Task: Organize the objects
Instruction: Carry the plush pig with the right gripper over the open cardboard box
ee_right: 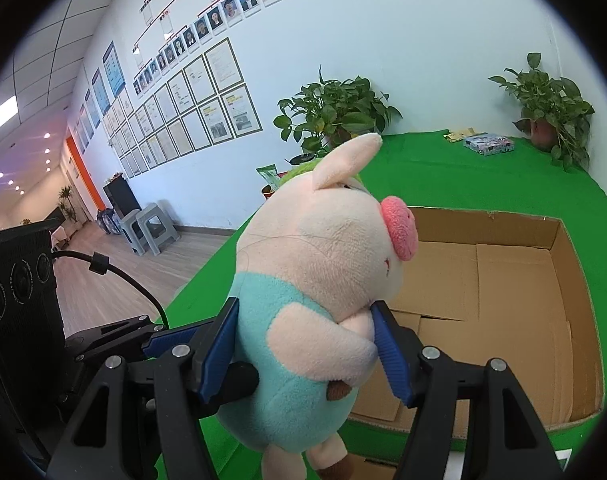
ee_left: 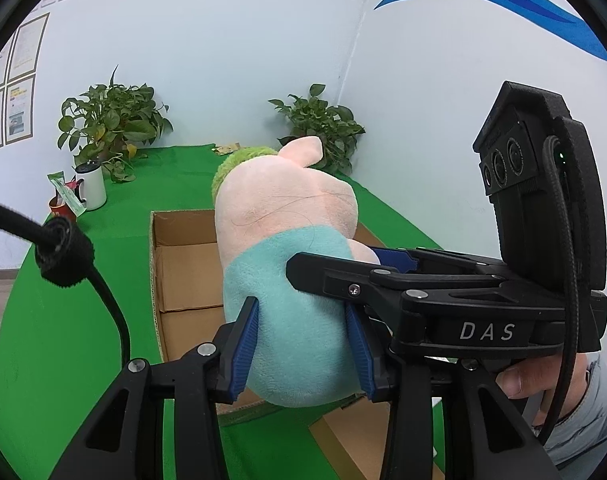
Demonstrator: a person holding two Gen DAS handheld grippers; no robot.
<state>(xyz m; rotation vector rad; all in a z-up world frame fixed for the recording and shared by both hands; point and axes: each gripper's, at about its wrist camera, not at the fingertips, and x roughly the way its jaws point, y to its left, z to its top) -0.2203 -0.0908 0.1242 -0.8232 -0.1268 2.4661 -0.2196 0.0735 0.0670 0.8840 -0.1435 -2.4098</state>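
Note:
A plush pig (ee_left: pixel 287 240) with a pink head, teal body and green cap is held upright above an open cardboard box (ee_left: pixel 183 264). My left gripper (ee_left: pixel 303 344) is shut on the pig's teal body. My right gripper (ee_right: pixel 307 344) is shut on the same pig (ee_right: pixel 323 272), its blue pads (ee_right: pixel 219 344) pressing the body and arm. In the left wrist view the right gripper (ee_left: pixel 383 264) comes in from the right. The box (ee_right: pixel 503 280) looks empty where it shows.
A green cloth covers the table (ee_right: pixel 463 172). Two potted plants (ee_left: pixel 111 124) (ee_left: pixel 323 124) stand at the back by the wall. A white cup (ee_left: pixel 91 188) and a red holder (ee_left: pixel 61 208) stand at the far left. A small printed box (ee_right: pixel 489 145) lies at the back.

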